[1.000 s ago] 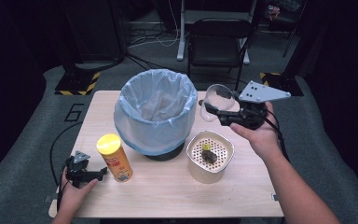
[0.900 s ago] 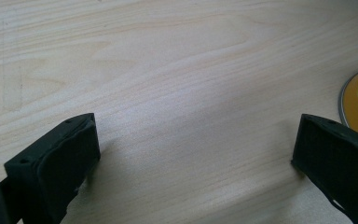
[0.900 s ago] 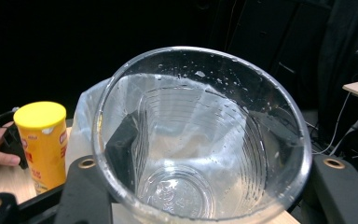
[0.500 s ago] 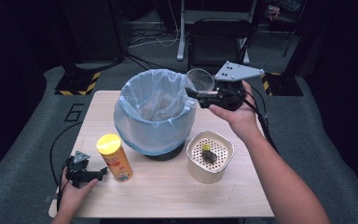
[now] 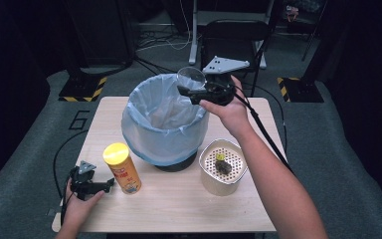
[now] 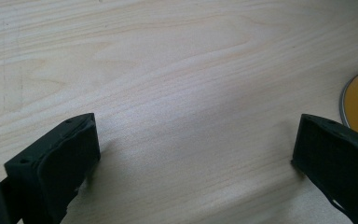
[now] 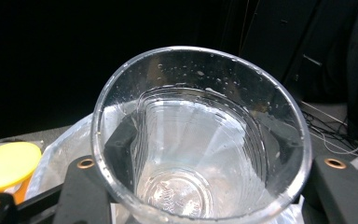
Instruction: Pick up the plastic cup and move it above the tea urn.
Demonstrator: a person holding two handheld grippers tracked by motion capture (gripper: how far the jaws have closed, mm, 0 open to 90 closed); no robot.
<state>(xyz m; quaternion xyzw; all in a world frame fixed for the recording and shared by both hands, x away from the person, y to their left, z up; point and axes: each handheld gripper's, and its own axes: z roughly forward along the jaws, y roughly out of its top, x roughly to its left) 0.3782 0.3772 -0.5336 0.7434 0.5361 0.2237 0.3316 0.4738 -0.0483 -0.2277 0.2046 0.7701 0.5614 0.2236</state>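
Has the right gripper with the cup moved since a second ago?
Yes. The right gripper, shut on the clear cup, has travelled left in the high view, from above the strainer side to over the bin rim.

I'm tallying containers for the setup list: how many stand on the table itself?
3. The lined bin at the middle, the yellow-lidded can in front of it to the left, and the white strainer pot to its right. More may hide behind the bin.

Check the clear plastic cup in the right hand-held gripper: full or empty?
Empty. The right gripper view looks straight into the clear plastic cup: droplets cling to its wall and its bare bottom shows, no liquid pooled.
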